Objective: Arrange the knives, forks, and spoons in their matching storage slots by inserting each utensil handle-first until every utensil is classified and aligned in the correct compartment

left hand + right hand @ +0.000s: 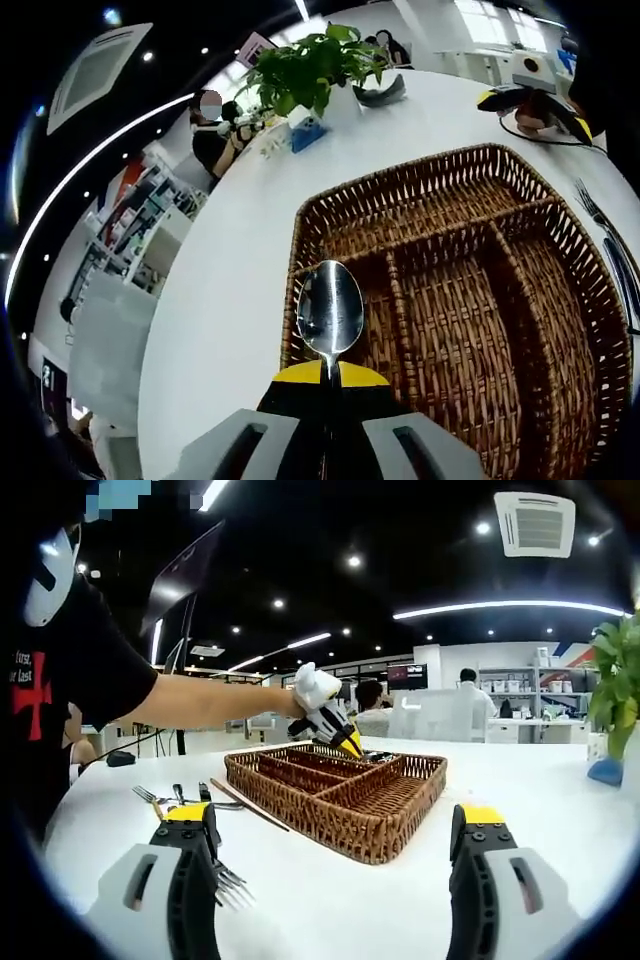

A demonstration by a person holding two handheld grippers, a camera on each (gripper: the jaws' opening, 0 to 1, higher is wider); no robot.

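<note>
Left gripper view: my left gripper (331,372) is clamped on a spoon (329,312) by its handle, bowl forward, over the near edge of the wicker tray (452,262) on the white table (225,290). In the right gripper view my right gripper (333,830) hangs wide open and empty, forks (160,798) lying beside the tray.

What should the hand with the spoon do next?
Probably lower the spoon into the basket slot right under it. The left gripper is shut on its handle, with the bowl end pointing forward over the near corner slot.
</note>
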